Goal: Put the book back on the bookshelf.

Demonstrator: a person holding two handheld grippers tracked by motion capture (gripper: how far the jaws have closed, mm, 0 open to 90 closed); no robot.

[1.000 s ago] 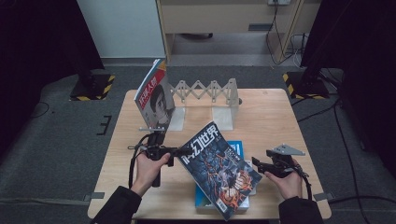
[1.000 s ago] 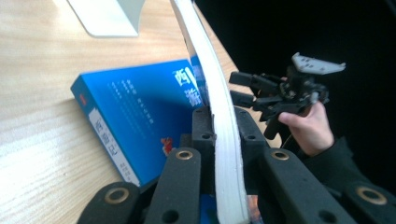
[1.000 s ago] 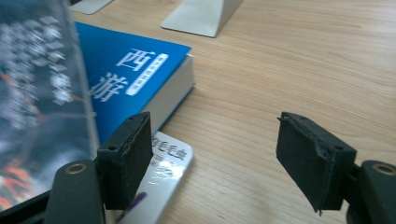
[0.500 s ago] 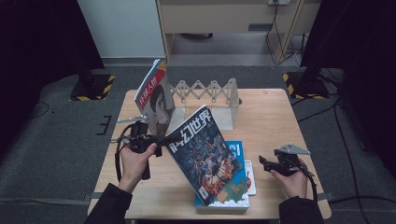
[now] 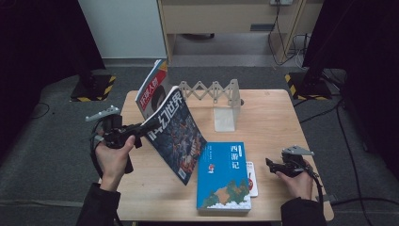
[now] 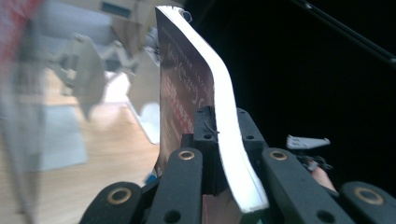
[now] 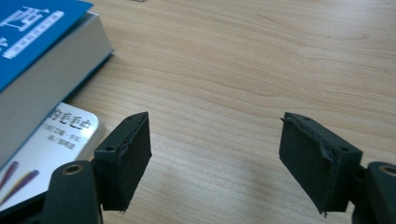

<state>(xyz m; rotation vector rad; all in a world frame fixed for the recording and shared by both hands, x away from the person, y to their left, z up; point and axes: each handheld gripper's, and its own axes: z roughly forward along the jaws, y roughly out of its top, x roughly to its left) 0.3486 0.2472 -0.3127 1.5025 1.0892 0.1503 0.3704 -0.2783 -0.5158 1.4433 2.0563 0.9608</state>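
Magazine (image 5: 176,134) hangs lifted off the table (image 5: 277,117), clamped in left gripper (image 5: 141,128), not yet racked; right gripper (image 7: 215,158), its jaws just widening, holds nothing beside blue book (image 5: 225,176).

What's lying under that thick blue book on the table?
A thin white booklet sticks out from under the blue book's right edge, flat on the table. Most of it is covered, so its cover cannot be seen.

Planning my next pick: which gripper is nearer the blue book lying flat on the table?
Right. The right gripper sits low just beside the blue book, jaws open and empty. The left gripper is lifted off to the far side, shut on the magazine.
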